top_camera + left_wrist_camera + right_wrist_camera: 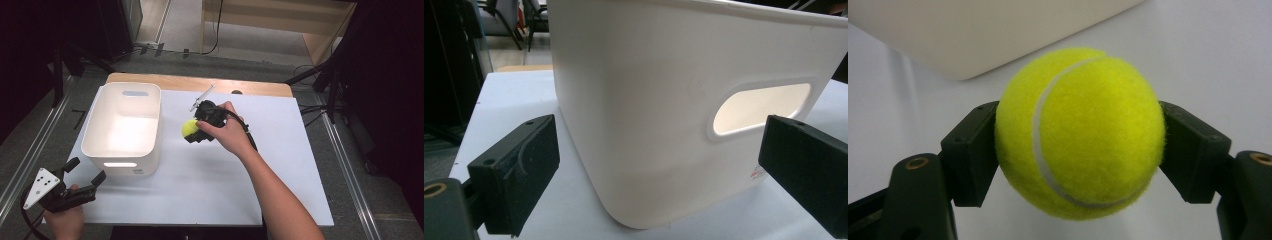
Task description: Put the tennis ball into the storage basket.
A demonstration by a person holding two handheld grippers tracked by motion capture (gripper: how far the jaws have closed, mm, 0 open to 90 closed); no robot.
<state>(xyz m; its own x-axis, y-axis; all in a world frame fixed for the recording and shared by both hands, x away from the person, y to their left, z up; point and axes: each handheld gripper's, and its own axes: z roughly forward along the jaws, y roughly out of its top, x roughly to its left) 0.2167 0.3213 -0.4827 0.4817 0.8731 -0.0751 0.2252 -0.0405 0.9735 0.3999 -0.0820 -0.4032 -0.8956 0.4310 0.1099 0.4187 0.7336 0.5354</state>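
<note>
Right tool (192, 131) clamped on tennis ball (189, 128), seam near-vertical.

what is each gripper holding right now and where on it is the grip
The right gripper holds a tennis ball, its jaws pressing on opposite sides at the ball's middle. The left gripper holds nothing; its jaws stand open near the white bin.

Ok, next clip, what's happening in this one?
A person works with a gripper in each hand at a white table. The right gripper is shut on a tennis ball, just right of a white bin. The left gripper is open, holding nothing, near the bin's front corner.
</note>
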